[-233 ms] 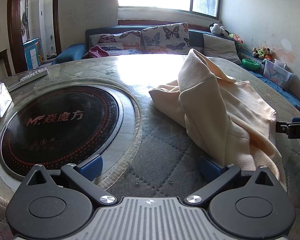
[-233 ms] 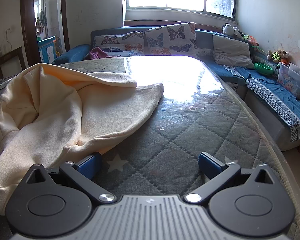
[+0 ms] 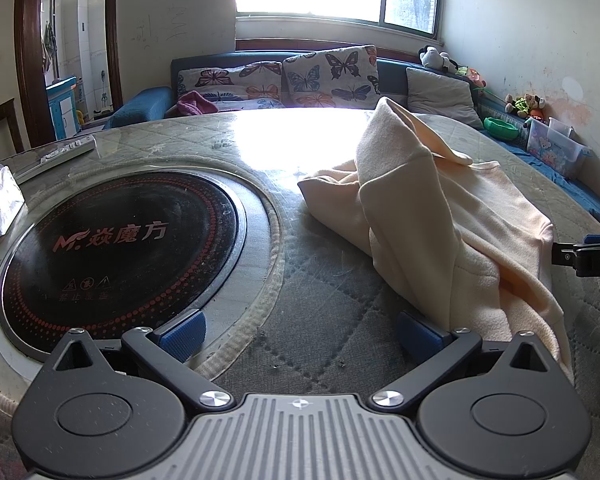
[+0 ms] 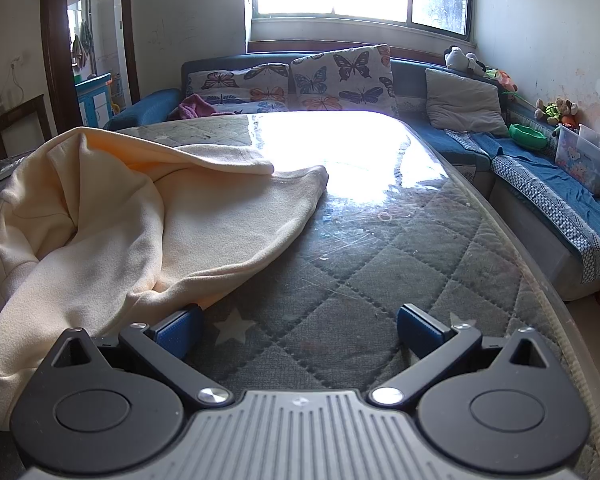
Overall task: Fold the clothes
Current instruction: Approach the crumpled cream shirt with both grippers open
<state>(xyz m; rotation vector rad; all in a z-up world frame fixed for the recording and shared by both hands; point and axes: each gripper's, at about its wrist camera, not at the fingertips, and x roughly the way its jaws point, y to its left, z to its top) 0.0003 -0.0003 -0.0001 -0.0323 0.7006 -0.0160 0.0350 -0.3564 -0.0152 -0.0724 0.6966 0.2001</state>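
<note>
Sunlit glass-topped quilted grey table (image 4: 400, 264) carries a crumpled cream fleece garment (image 4: 112, 232) at its near edge between the spread, empty left gripper (image 3: 298, 330) and right gripper (image 4: 298, 328); soft, light and limp, it is probably best pinched at a hem corner.

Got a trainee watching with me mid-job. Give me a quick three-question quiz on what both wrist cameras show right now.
1. True or false: the left gripper is clamped on the cream garment.
2. Multiple choice: in the left wrist view, the black round cooktop lies A) left of the garment, B) under it, C) right of it.
3. Fill in: the right gripper stands ____ over the quilted table.

Key: 1 false, both grippers are open and hold nothing; 2 A; 3 open.
</note>
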